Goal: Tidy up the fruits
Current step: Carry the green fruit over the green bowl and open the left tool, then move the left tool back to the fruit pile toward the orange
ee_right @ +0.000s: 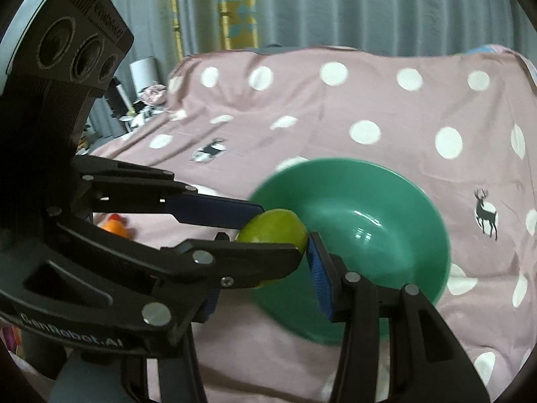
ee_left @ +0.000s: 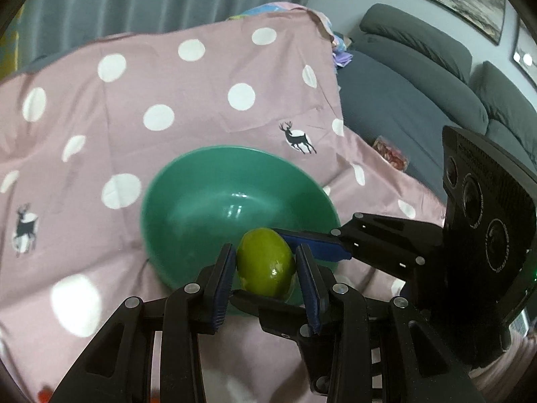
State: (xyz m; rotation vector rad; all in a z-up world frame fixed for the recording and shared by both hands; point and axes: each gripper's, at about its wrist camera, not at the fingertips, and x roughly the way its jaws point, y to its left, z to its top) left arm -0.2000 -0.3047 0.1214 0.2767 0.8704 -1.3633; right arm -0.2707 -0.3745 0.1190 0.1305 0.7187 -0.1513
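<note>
Gripping the green fruit (ee_left: 266, 262) from crossing sides, your left gripper (ee_left: 265, 265) and right gripper (ee_right: 268, 248) both clamp it just short of the green bowl (ee_left: 188, 181), near rim directly ahead.

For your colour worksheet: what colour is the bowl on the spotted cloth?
Green bowl; the right wrist view shows it best.

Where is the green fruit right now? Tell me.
The green fruit is off the cloth, clamped in the left gripper with the right gripper closed around it too, just at the near rim of the green bowl.
</note>
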